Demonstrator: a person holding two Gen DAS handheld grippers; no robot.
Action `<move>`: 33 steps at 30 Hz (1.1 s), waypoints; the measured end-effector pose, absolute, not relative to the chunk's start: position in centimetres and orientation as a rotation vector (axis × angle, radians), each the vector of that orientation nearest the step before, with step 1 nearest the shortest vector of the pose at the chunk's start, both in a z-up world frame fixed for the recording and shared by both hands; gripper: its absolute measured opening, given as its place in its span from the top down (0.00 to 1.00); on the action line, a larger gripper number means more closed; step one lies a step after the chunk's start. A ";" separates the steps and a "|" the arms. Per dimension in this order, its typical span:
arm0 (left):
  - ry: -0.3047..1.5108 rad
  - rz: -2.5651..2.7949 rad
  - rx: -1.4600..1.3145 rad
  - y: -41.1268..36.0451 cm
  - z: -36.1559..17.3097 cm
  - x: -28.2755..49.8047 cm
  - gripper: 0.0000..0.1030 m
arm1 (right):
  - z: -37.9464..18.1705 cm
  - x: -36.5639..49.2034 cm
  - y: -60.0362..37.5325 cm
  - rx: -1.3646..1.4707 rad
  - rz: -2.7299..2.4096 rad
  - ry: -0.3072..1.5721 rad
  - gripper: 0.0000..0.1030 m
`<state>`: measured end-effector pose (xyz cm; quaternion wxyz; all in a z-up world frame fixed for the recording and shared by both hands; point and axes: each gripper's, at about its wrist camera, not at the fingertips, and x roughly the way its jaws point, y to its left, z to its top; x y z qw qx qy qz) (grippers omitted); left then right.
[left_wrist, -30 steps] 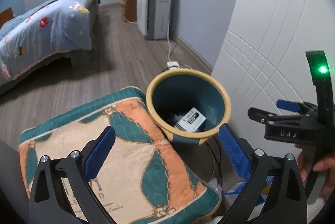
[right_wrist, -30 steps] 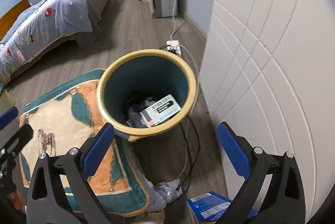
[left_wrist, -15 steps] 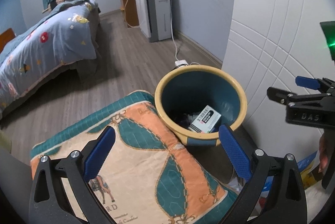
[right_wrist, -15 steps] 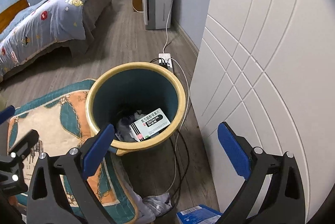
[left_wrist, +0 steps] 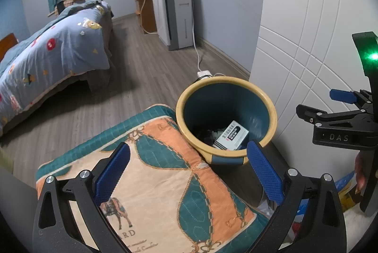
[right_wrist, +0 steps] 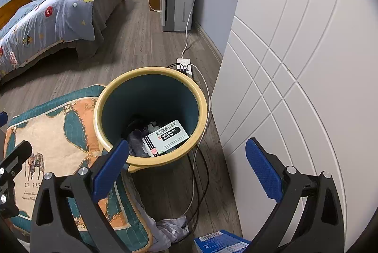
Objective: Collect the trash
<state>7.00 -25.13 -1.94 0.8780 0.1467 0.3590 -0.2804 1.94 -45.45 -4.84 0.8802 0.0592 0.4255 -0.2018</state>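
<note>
Largest item: quilted cushion (left_wrist: pixel 163 184), teal and orange, lying on the wood floor with its edge touching the bin.

Trash bin (right_wrist: pixel 200 97): round, dark teal wall, yellow rim, upright between the cushion and the white panelled door (right_wrist: pixel 295 52). Contents: a white medicine carton (right_wrist: pixel 165 137) leaning on crumpled dark and pale scraps; the bottom is mostly covered and the bin is far from full. Cables (right_wrist: pixel 196 172) run down its door side.

Blue box (right_wrist: pixel 222 244), barcode label up, lies on the floor at the bottom edge of the right wrist view, near a crumpled grey cloth (right_wrist: pixel 172 229). Judged the next trash. Likely light, thin card, stiff on the faces and crushable; grip across the narrow sides, gently.

Left gripper (left_wrist: pixel 186 172): fingers spread wide, holding nothing.
Right gripper (right_wrist: pixel 186 170): fingers spread wide, holding nothing, above the bin's near rim.
</note>
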 end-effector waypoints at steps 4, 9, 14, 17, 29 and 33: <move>0.746 -0.583 0.307 -24.9 -1.8 7.0 0.05 | -4.9 1.9 -45.4 0.119 -0.422 0.888 0.06; 0.735 -0.585 0.316 -24.9 -1.7 6.9 0.05 | -5.0 2.0 -45.3 0.104 -0.423 0.889 0.06; 0.734 -0.586 0.322 -25.1 -1.7 6.8 0.05 | -5.0 2.0 -45.3 0.097 -0.423 0.891 0.06; 0.732 -0.586 0.320 -25.0 -1.7 6.8 0.05 | -4.9 2.0 -45.3 0.093 -0.423 0.895 0.06; 0.732 -0.587 0.319 -25.1 -1.7 6.7 0.05 | -5.0 2.1 -45.4 0.088 -0.420 0.900 0.06; 0.732 -0.587 0.320 -25.1 -1.8 6.6 0.05 | -4.9 2.1 -45.4 0.086 -0.418 0.898 0.06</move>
